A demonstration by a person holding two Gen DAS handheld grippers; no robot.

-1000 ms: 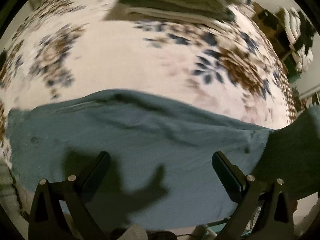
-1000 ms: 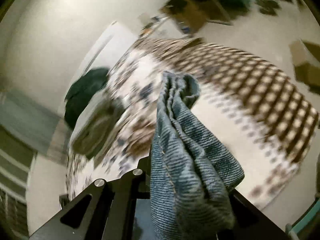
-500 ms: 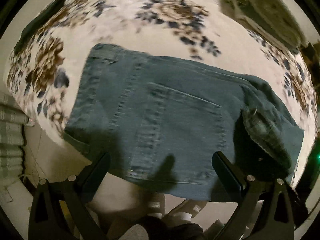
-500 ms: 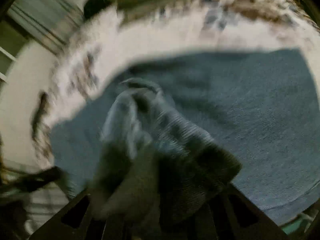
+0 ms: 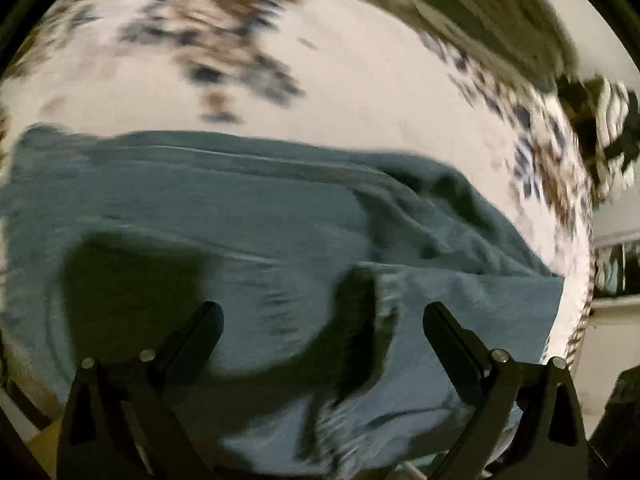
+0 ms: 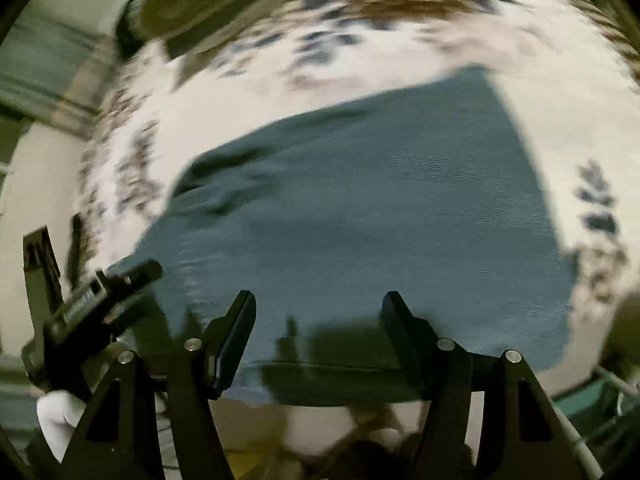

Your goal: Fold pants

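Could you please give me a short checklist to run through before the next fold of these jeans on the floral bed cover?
1. Left gripper empty, jaws open: ok.
2. Right gripper empty, jaws open: ok.
3. Jeans resting on the floral bed cover, not lifted: ok.
4. Folded layer flat: not ok; the left wrist view shows a rumpled ridge near the right edge.
5. Edges of the layers aligned: cannot tell, both views are blurred.

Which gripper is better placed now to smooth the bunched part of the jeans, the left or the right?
Probably the left gripper: it is open, with the bunched fold of the jeans between its fingers. The right gripper, also open, faces only flat denim.
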